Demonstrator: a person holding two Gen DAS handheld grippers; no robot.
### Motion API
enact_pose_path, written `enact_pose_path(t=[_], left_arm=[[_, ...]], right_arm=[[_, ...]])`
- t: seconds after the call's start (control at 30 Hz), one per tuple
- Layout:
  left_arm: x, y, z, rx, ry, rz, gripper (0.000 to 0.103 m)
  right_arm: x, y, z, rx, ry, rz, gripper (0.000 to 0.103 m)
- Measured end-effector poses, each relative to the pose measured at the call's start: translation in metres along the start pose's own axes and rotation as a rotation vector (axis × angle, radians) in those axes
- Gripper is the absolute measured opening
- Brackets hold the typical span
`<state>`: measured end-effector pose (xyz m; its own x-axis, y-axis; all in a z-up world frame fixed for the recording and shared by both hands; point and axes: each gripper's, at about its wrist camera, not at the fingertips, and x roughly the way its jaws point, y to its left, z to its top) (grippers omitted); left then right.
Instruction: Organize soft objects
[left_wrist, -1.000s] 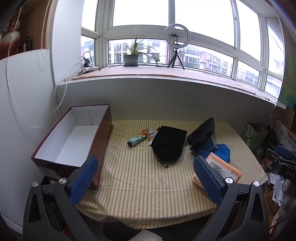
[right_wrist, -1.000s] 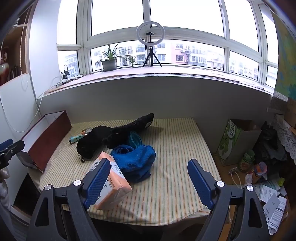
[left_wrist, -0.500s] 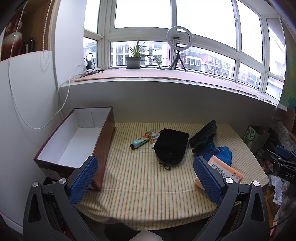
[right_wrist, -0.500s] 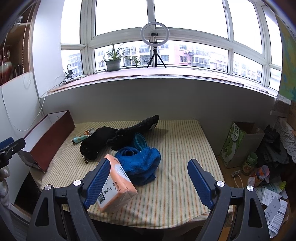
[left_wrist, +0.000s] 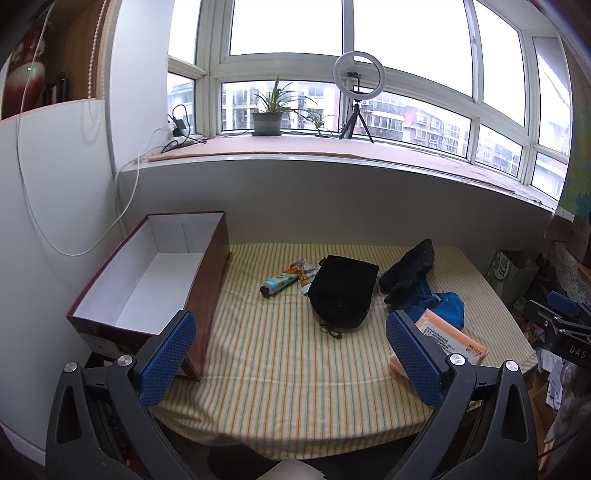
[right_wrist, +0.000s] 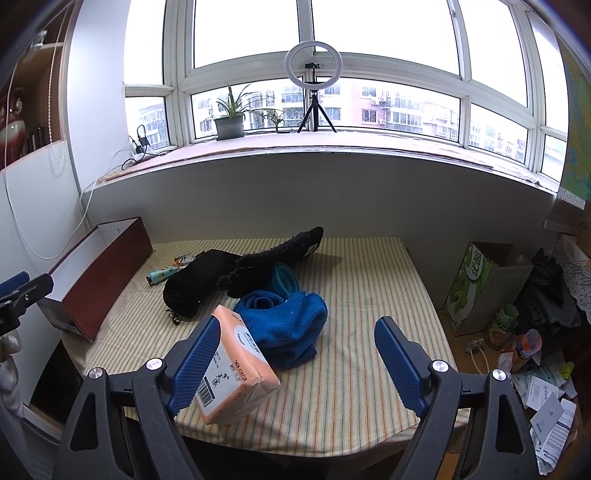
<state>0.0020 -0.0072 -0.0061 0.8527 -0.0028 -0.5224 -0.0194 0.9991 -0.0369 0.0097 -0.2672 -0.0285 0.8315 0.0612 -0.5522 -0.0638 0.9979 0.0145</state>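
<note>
Surface: striped cloth table (left_wrist: 280, 350) ahead of me, bay window (right_wrist: 332, 44) beyond.
Left tongs (left_wrist: 290, 356): wide apart, holding nothing.
Right tongs (right_wrist: 291, 360): wide apart, holding nothing.

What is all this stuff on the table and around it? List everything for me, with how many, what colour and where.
box: 1, dark red outside, white inside, open, table's left edge
tube: 1, teal patterned, lying right of the box
snack wrapper: 1, orange, beside the tube
pouch: 1, black, mid-table
fuzzy slipper: 1, black, behind the towel
towel: 1, blue, bunched, right of the pouch
tissue pack: 1, peach, near front edge
tablecloth: 1, striped yellow
potted plant: 1, green, windowsill
ring light: 1, white on black tripod, windowsill
carton: 1, green and brown, floor at right
left gripper: blue fingers, open
right gripper: blue fingers, open
</note>
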Motion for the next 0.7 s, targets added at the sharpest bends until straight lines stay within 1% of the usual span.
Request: enact_pose_path(t=[0.7], left_arm=[[0.0047, -0.0009, -0.0006, -0.002, 0.012, -0.007, 0.102]], right_arm=[[0.0052, 0.0013, -0.0014, 0.002, 0.011, -0.009, 0.083]])
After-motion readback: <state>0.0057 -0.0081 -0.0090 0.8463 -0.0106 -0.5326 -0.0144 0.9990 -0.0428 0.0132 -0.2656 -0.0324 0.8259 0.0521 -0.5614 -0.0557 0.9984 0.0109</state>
